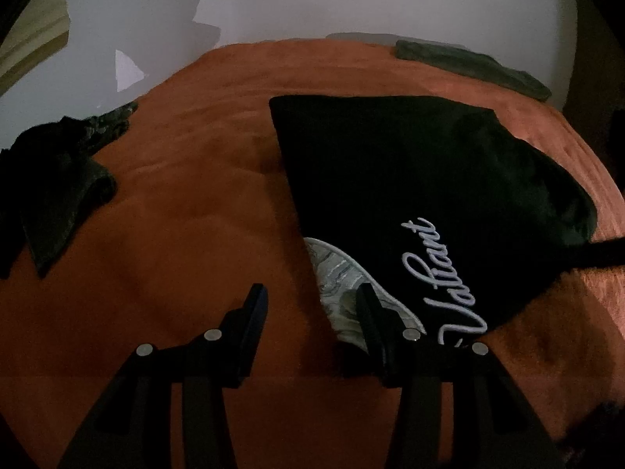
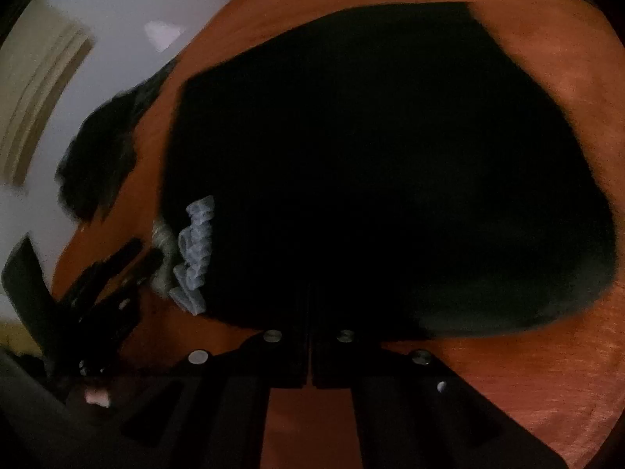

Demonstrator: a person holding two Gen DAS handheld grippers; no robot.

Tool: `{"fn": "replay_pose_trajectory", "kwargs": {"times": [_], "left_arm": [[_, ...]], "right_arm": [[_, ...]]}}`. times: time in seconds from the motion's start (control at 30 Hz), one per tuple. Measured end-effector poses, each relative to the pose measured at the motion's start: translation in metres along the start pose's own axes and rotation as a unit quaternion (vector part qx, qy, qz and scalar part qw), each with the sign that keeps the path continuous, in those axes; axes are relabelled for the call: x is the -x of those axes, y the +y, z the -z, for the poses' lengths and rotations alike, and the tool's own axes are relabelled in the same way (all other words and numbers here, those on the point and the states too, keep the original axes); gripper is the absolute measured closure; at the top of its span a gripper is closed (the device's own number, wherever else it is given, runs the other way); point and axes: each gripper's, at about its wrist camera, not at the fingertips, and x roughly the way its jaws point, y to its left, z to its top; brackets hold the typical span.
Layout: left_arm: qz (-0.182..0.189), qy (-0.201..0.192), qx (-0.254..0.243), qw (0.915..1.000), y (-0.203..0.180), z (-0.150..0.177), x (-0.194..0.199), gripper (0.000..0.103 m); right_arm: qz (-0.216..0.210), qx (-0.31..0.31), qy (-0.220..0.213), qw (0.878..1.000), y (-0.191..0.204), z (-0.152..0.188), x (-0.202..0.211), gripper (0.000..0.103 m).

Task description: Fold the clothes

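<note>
Your left gripper (image 1: 308, 305) hangs low over the orange blanket (image 1: 175, 203) with its fingers apart and nothing between them. The right-hand finger (image 1: 367, 312) lies over a grey marbled panel (image 1: 340, 285) that peeks out from the near-left edge of the black shirt (image 1: 410, 164); whether it touches the cloth you cannot tell. Just beside that panel, white script lettering (image 1: 437, 285) runs along the shirt's near part.

Your right gripper (image 2: 310, 297) has its fingers drawn fully together, tips at the near hem of the shirt (image 2: 371, 156). The cloth is too dark there to say whether any of it is pinched. In this blurred view the left gripper (image 2: 129, 265) shows at the lower left, by the lettering (image 2: 195, 250).

The shirt lies flat on the middle of the blanket, one far corner square, its right side rounded and bunched.

Farther off to the left, a dark crumpled garment (image 1: 58, 179) sits at the blanket's edge. At the far right corner lies a folded olive garment (image 1: 472, 66), well apart from the shirt. Beyond is a pale wall (image 1: 351, 0).
</note>
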Motion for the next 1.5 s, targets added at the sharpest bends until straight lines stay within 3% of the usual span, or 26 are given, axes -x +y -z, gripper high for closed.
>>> {"fn": "replay_pose_trajectory", "kwargs": {"times": [0.1, 0.17, 0.23, 0.33, 0.53, 0.7, 0.8, 0.97, 1.1, 1.27, 1.37, 1.5], "left_arm": [[0.003, 0.004, 0.003, 1.0000, 0.004, -0.001, -0.005, 0.053], [0.009, 0.008, 0.005, 0.9999, 0.005, -0.003, -0.008, 0.051], [0.011, 0.008, 0.005, 0.9999, 0.004, -0.004, -0.008, 0.051], [0.018, 0.002, 0.007, 0.9998, 0.007, -0.008, -0.006, 0.051], [0.026, -0.007, 0.021, 0.9994, 0.024, -0.024, -0.002, 0.051], [0.028, -0.001, 0.022, 0.9994, 0.041, -0.071, -0.028, 0.051], [0.019, -0.014, 0.007, 0.9997, 0.042, -0.104, -0.050, 0.051], [0.016, -0.027, 0.009, 0.9995, 0.040, -0.145, -0.080, 0.051], [0.006, -0.015, -0.010, 0.9998, 0.032, -0.155, -0.110, 0.051], [-0.007, 0.016, -0.012, 0.9998, 0.039, -0.148, -0.139, 0.049], [0.028, 0.030, -0.008, 0.9991, 0.045, -0.150, -0.146, 0.049], [0.102, 0.040, 0.071, 0.9914, 0.080, -0.161, -0.137, 0.050]], "right_arm": [[0.073, -0.057, -0.030, 0.995, -0.047, 0.000, 0.024, 0.103], [0.060, -0.113, -0.040, 0.991, -0.081, 0.005, 0.033, 0.103], [0.043, -0.127, -0.041, 0.990, -0.093, 0.008, 0.034, 0.103], [0.059, -0.094, -0.038, 0.993, -0.079, 0.006, 0.034, 0.103], [0.054, -0.098, -0.070, 0.991, -0.071, -0.012, 0.061, 0.103], [0.027, -0.013, -0.093, 0.995, -0.026, -0.055, 0.077, 0.098], [0.021, 0.032, -0.098, 0.994, -0.001, -0.089, 0.065, 0.098], [0.052, 0.051, -0.095, 0.993, 0.020, -0.130, 0.017, 0.098], [0.083, 0.032, -0.088, 0.992, 0.001, -0.154, -0.022, 0.098], [0.126, 0.011, -0.096, 0.987, -0.047, -0.161, -0.028, 0.099], [0.117, 0.002, -0.101, 0.988, -0.065, -0.165, -0.025, 0.103], [0.100, 0.008, -0.113, 0.989, -0.057, -0.168, -0.014, 0.101]]}}
